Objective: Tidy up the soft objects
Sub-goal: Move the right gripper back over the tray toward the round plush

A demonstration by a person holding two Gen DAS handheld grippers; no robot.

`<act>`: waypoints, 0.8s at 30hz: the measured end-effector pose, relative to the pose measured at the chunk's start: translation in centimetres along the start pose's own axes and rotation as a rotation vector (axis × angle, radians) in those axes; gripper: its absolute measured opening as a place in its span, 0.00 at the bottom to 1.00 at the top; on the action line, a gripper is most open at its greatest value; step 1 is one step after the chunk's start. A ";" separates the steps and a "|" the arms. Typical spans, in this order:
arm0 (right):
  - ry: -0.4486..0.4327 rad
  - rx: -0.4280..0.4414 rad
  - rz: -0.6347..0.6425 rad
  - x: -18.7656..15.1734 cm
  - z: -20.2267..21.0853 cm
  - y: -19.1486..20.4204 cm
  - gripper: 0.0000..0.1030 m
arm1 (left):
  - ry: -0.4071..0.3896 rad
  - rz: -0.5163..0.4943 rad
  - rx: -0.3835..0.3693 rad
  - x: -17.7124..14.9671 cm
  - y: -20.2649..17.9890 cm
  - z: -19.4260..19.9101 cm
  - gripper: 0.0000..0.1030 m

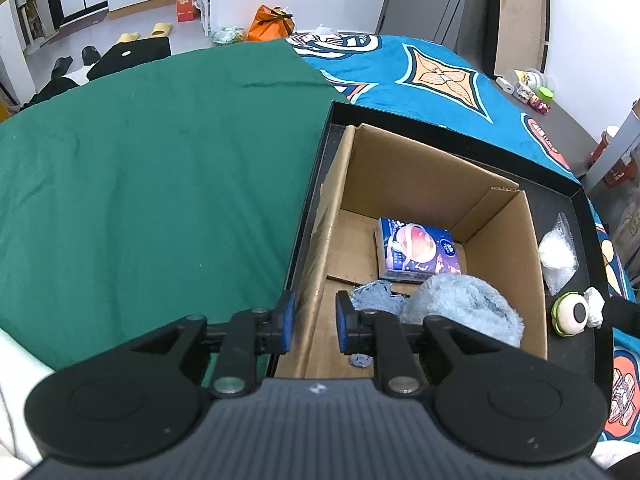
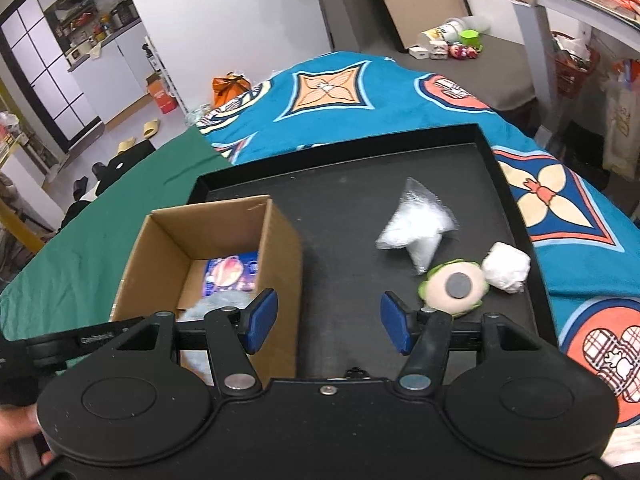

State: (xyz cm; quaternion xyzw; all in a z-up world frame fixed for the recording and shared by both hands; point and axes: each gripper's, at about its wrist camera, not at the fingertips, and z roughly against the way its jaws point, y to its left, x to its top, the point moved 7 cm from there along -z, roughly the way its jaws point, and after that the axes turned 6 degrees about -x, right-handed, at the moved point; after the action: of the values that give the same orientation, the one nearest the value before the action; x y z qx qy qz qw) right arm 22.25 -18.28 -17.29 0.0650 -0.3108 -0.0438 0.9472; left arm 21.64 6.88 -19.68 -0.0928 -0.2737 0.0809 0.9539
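Note:
An open cardboard box (image 1: 420,168) stands in the left part of a black tray (image 2: 340,200). Inside lie a blue tissue pack (image 1: 420,250) and a fluffy pale-blue cloth (image 1: 464,304). My left gripper (image 1: 316,322) straddles the box's near left wall, with its blue pads closed on the cardboard. On the tray, to the right of the box, lie a clear bag of white filling (image 2: 416,228), a round plush toy with a green rim (image 2: 454,286) and a crumpled white wad (image 2: 506,266). My right gripper (image 2: 329,320) hangs open above bare tray between box and plush, holding nothing.
The tray rests on a bed covered by a green sheet (image 1: 140,180) and a blue patterned blanket (image 2: 360,92). A grey ledge with small jars and toys (image 2: 452,44) lies beyond. Shelving (image 2: 580,12) stands at the right. A hand (image 2: 16,432) shows at the lower left.

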 end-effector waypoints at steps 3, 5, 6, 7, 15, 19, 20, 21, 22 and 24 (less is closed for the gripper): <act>-0.012 -0.017 -0.010 0.0 -0.2 -1.6 0.61 | -0.004 -0.007 0.009 0.0 -0.1 0.2 0.22; -0.007 -0.024 -0.027 -0.1 -0.6 -2.8 0.61 | -0.007 -0.010 0.016 0.1 -0.3 0.3 0.24; -0.005 -0.028 -0.038 -0.1 -0.8 -3.4 0.61 | -0.009 -0.012 0.020 0.1 -0.3 0.3 0.26; -0.002 -0.033 -0.049 -0.2 -1.0 -4.0 0.62 | -0.010 -0.013 0.028 0.1 -0.4 0.4 0.28; 0.004 -0.042 -0.093 -0.3 -2.1 -7.3 0.64 | -0.008 -0.028 0.056 0.4 -1.1 0.2 0.45; 0.003 -0.036 -0.126 -0.2 -2.8 -8.8 0.64 | -0.023 -0.045 0.075 0.6 -1.7 0.3 0.50; 0.002 -0.035 -0.134 -0.2 -3.0 -9.1 0.64 | -0.025 -0.047 0.077 0.7 -1.8 0.3 0.50; 0.001 -0.035 -0.144 -0.2 -3.2 -9.5 0.64 | -0.027 -0.050 0.080 0.7 -1.9 0.3 0.50; 0.000 -0.034 -0.153 -0.2 -3.4 -9.8 0.64 | -0.029 -0.051 0.084 0.7 -2.1 0.3 0.50; -0.003 -0.032 -0.173 -0.2 -3.9 -10.4 0.64 | -0.031 -0.050 0.093 0.8 -2.2 0.2 0.50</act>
State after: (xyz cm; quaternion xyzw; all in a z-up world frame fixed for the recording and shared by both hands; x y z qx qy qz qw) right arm 23.96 -28.20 -22.11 0.0762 -0.3046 -0.1307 0.9404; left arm 22.45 4.94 -18.57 -0.0400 -0.2867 0.0711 0.9545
